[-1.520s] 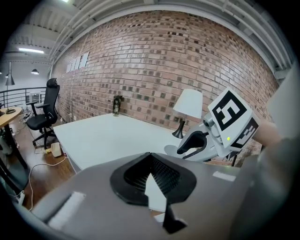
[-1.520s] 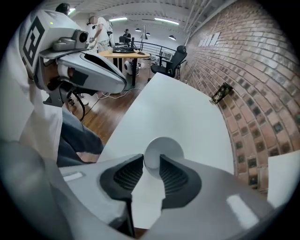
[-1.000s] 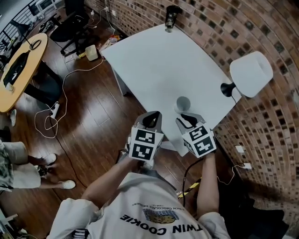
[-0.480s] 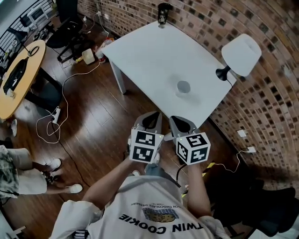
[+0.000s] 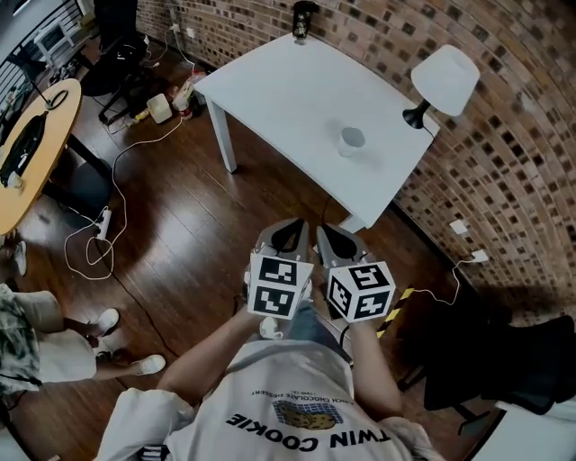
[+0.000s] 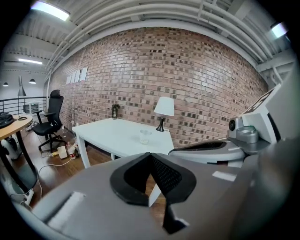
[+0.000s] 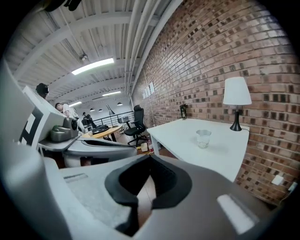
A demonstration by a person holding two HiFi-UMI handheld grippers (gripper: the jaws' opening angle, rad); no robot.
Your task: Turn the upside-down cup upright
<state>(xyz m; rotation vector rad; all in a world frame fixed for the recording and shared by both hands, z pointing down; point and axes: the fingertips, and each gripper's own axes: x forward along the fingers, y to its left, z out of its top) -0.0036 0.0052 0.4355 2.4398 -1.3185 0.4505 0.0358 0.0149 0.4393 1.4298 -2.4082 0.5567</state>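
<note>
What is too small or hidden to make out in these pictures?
- Cup: tiny in the head view and far off in both gripper views; whether anything is inside cannot be told.
- Dark object at the far corner of the table: too small in every view to name.
- Lamp: in the head view its shade hides the stem.
- Table legs: in the head view, mostly hidden under the top.

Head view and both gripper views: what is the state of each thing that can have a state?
cup: upright, mouth up, looks empty, apart from both grippers.
lamp: upright; lit or not, cannot tell.
left gripper: shut, holds nothing.
right gripper: shut, holds nothing.
</note>
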